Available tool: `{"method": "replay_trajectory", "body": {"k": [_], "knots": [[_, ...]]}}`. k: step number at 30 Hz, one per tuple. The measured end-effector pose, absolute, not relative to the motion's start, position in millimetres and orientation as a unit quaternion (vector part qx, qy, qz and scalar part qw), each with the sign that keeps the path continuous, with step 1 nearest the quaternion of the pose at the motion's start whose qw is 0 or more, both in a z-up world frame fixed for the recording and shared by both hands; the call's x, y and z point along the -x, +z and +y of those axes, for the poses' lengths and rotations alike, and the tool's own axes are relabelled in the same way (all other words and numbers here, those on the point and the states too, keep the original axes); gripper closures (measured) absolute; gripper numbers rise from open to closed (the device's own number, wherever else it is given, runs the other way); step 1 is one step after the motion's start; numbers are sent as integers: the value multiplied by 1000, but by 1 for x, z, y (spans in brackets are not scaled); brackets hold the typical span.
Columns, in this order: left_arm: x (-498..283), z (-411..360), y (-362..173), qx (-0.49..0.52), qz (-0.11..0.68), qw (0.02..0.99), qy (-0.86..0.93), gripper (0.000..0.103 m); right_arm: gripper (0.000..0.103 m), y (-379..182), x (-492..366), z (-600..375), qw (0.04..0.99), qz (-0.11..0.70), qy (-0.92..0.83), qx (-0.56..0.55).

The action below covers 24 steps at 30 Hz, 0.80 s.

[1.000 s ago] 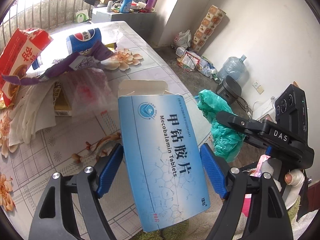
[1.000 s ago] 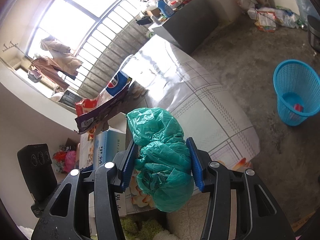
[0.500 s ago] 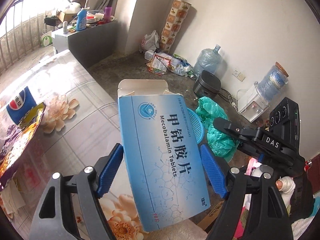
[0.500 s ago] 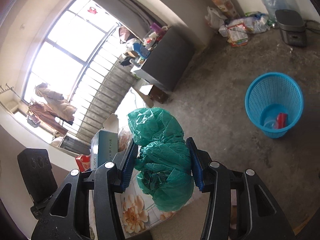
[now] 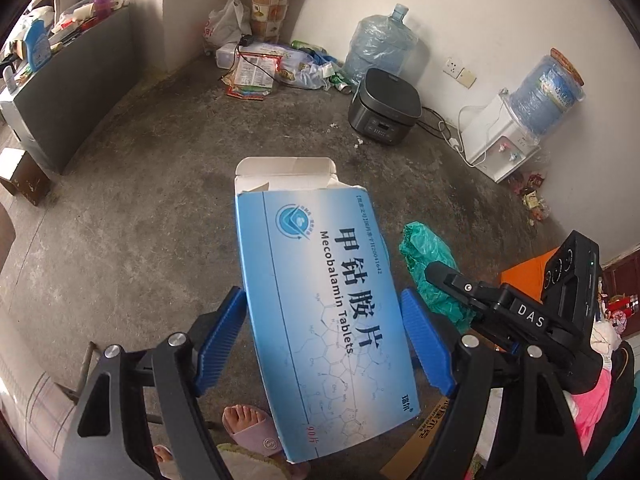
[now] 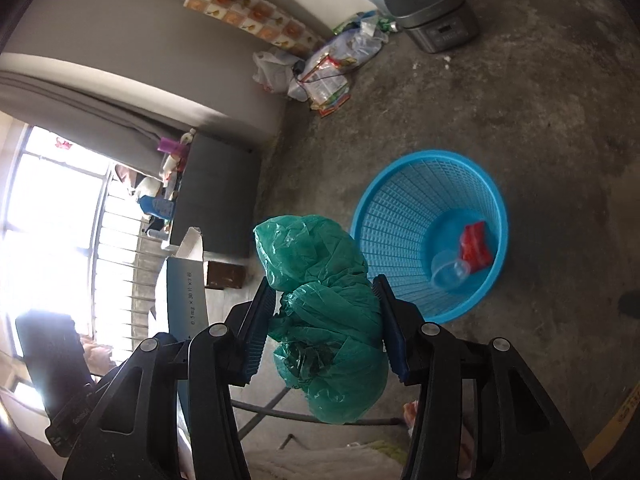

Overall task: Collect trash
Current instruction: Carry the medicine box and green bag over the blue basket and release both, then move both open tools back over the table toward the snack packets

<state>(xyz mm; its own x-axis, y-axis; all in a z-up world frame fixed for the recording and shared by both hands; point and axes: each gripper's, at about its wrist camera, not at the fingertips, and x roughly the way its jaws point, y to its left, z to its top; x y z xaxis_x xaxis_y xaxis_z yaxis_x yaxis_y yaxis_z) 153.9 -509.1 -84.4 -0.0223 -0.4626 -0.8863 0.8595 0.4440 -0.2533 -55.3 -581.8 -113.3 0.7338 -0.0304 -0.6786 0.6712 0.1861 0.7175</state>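
Table gone since prev; tablet box (image 5: 320, 312) hiding basket (image 6: 404, 220).

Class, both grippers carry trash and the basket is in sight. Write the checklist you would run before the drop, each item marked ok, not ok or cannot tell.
1. Left gripper grips the blue tablet box: ok.
2. Right gripper grips the green plastic bag: ok.
3. Blue basket upright, mouth open: ok.
4. Room left in the basket: ok.
5. Bag directly over the basket: not ok, it is beside it.
6. Box over the basket: cannot tell.
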Motion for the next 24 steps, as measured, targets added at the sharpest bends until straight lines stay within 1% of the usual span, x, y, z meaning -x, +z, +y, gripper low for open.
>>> {"method": "replay_trajectory", "body": {"k": [3,5,9,13,17,24], "knots": [[-157,-547,-119,-198,524,661,-499,25,50,-145,50,-607,702,273,-267,-601],[-158,-566,-138,-198,517,669,-496,24,40,-168,44,-621,687,289,-292,-599],[-165,-579,-156,-195,511,688,-478,24,39,-199,47,-633,662,310,-317,-604],[-159,-573,-147,-191,483,688,-507,21,39,-199,54,-624,667,296,-312,-608],[-154,-575,-134,-179,477,689,-516,21,39,-191,56,-619,676,288,-315,-601],[-142,-548,-84,-146,444,697,-544,21,39,-153,59,-603,717,279,-322,-552]]}}
